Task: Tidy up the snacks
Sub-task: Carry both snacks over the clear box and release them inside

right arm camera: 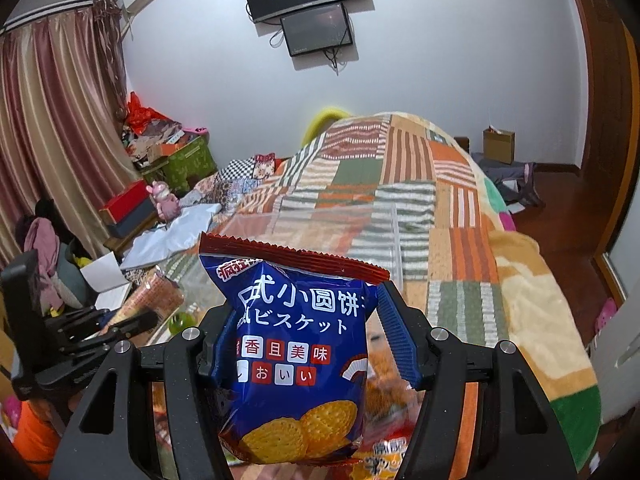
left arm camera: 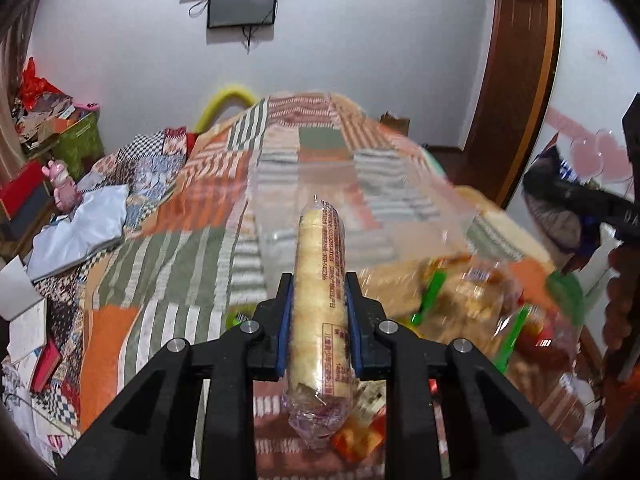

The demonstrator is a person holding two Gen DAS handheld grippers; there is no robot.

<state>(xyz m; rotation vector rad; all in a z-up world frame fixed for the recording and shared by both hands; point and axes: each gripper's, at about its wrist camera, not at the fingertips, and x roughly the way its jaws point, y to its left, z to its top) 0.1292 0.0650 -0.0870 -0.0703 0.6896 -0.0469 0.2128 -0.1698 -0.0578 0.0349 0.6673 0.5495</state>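
Note:
My left gripper [left arm camera: 319, 280] is shut on a long clear-wrapped roll of round crackers [left arm camera: 320, 300], held lengthwise above the bed. A clear plastic bin [left arm camera: 352, 208] stands on the patchwork blanket just beyond the roll. My right gripper [right arm camera: 304, 300] is shut on a blue biscuit bag [right arm camera: 296, 360] with a red top seam, held upright. The same clear bin [right arm camera: 394, 240] shows behind the bag. The left gripper with its roll appears at the left of the right wrist view [right arm camera: 96, 324]. The right gripper's black body shows at the right edge of the left wrist view [left arm camera: 600, 204].
A pile of blurred snack packs [left arm camera: 480, 300] lies on the bed [left arm camera: 168, 264] below and right of the left gripper. More packets lie under the right gripper [right arm camera: 384, 452]. Boxes and a pink toy [left arm camera: 62, 188] stand left of the bed. A wooden door [left arm camera: 516, 80] is at right.

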